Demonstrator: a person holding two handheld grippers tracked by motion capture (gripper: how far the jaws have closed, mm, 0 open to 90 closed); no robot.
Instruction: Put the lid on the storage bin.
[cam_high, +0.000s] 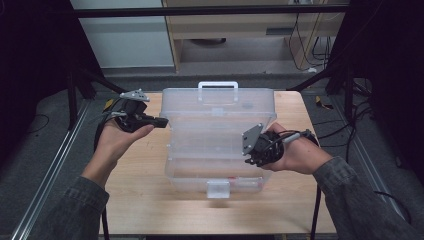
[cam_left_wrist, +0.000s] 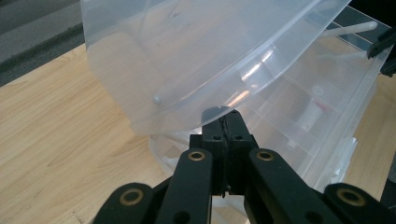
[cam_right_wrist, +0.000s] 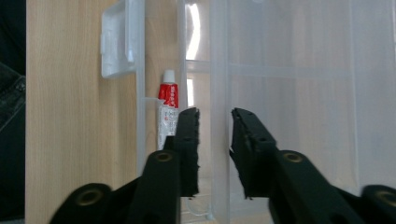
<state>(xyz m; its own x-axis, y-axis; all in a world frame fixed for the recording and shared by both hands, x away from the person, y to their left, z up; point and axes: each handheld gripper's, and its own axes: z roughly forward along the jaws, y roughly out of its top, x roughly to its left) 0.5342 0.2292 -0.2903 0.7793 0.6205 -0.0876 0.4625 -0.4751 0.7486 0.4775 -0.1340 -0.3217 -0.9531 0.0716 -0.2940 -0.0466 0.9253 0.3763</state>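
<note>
Clear plastic organizer box (cam_high: 220, 135) sits mid tabletop (cam_high: 145, 200), lid (cam_high: 218, 105) swung up and back, white handle (cam_high: 218, 85) at far edge, white latch (cam_high: 218, 188) on near wall. Left gripper (cam_high: 161, 121) at box's left side, level w/ lid's left edge; in left gripper view its jaws are pressed together w/ lid's lower rim (cam_left_wrist: 187, 119) just over the tips — can't tell if rim is pinched btwn them. Left hand (cam_high: 117, 142) palm-up under the gripper body. Right gripper (cam_high: 248, 161) over box's right side, nr front; jaws parted, straddling a thin clear wall of the box (cam_right_wrist: 219, 116), not squeezing it. Right hand (cam_high: 297, 155) wraps gripper from the right. Red-and-white tube (cam_right_wrist: 166, 114) w/ white cap lies inside box, in the narrow compartment along the front wall, close to latch. Dividers inside box visible thru plastic; other contents too faint to ID.
</note>
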